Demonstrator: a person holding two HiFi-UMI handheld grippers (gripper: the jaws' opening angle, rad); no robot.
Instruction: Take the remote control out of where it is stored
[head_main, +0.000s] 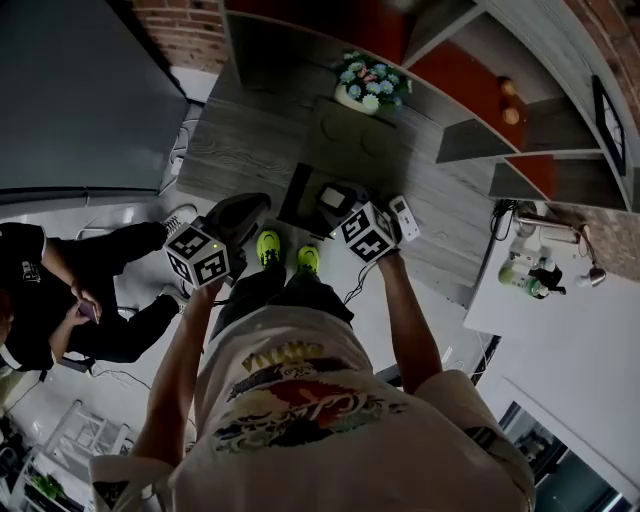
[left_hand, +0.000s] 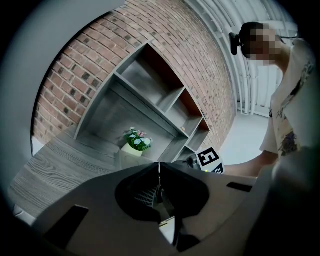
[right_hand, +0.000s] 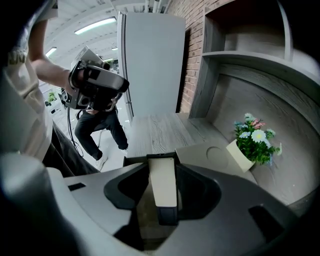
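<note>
Right gripper (right_hand: 161, 165) clasps the remote control (right_hand: 163, 187); flowers (right_hand: 255, 137) fill the pot (right_hand: 239, 156).

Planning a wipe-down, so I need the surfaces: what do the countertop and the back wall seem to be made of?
Countertop: grey wood or wood-look laminate with a matte finish; long grain lines show. Wall: bare reddish brick, rough, with pale mortar joints between courses.

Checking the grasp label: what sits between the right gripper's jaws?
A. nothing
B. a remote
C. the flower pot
B: in its own view, the right gripper has a pale remote clamped between its jaws, and the flower pot stands apart on the desk behind.
</note>
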